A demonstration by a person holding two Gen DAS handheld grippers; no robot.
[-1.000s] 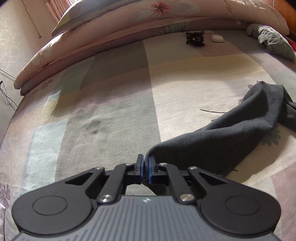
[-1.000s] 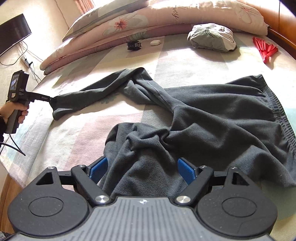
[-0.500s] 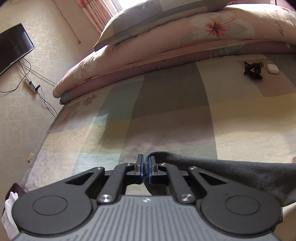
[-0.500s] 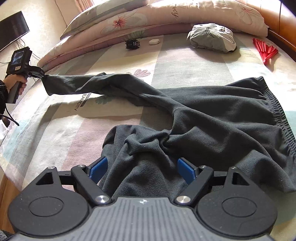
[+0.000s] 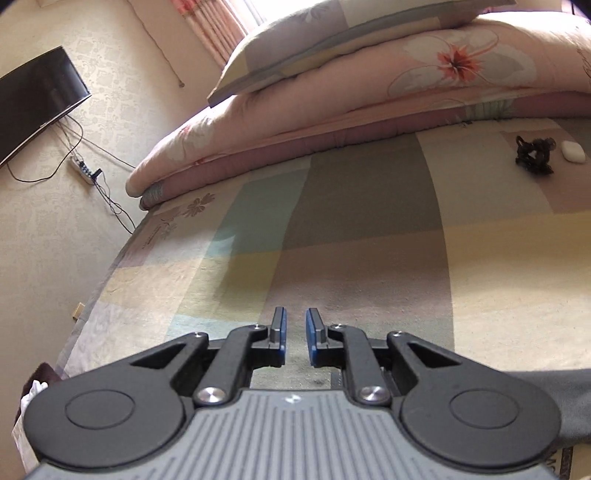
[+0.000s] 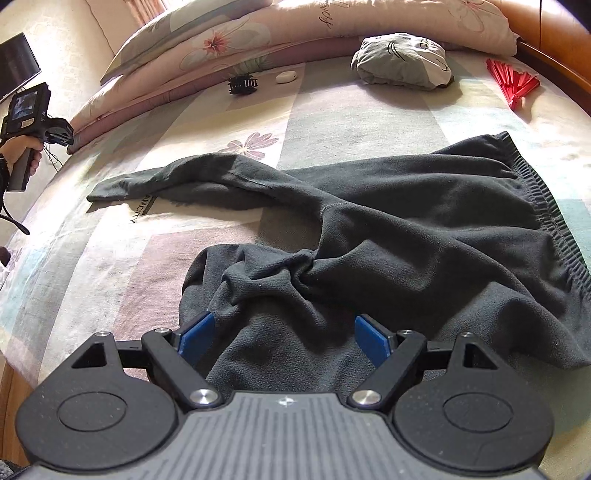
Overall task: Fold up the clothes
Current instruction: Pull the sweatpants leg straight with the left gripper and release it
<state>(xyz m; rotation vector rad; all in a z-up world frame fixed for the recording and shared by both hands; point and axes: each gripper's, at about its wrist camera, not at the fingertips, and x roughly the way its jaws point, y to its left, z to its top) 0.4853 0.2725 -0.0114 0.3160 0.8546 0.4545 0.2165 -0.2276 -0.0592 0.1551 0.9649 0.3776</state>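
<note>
Now the left gripper (image 5: 295,338) has just been opening, sleeve (image 6: 177,181) released.

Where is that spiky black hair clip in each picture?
Left wrist view: the spiky black plastic hair clip lies at the far right on the striped bedsheet, just left of the small white oval case.
Right wrist view: it lies at the upper middle-left, below the floral quilt.
Shared landmark: the white case, right of the clip in both.
</note>
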